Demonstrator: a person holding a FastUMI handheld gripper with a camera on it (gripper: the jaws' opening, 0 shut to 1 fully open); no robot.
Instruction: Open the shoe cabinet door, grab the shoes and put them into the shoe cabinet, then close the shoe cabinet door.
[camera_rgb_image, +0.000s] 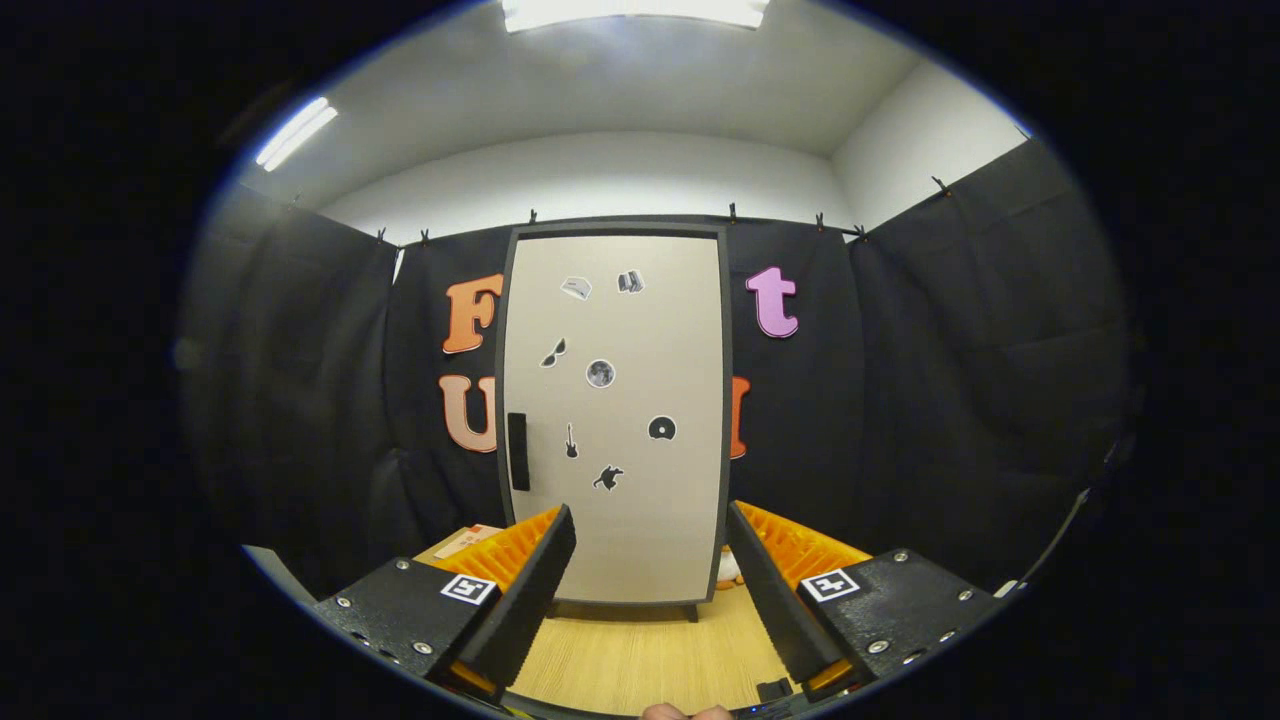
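Observation:
A tall shoe cabinet (615, 420) stands on the wooden table straight ahead of me, its beige door shut and dotted with small stickers. A dark vertical handle (518, 451) sits on the door's left side, above and beyond my left finger. My gripper (650, 522) is open, its two fingers spread wide with nothing between them, still some way short of the door. A small pale bit of something (729, 568), maybe a shoe, peeks out at the cabinet's lower right corner beside my right finger; I cannot tell for sure.
The wooden table top (640, 655) runs from my fingers to the cabinet's feet. A piece of paper or card (468, 541) lies left of the cabinet, behind my left finger. Black cloth walls close the booth on both sides and behind.

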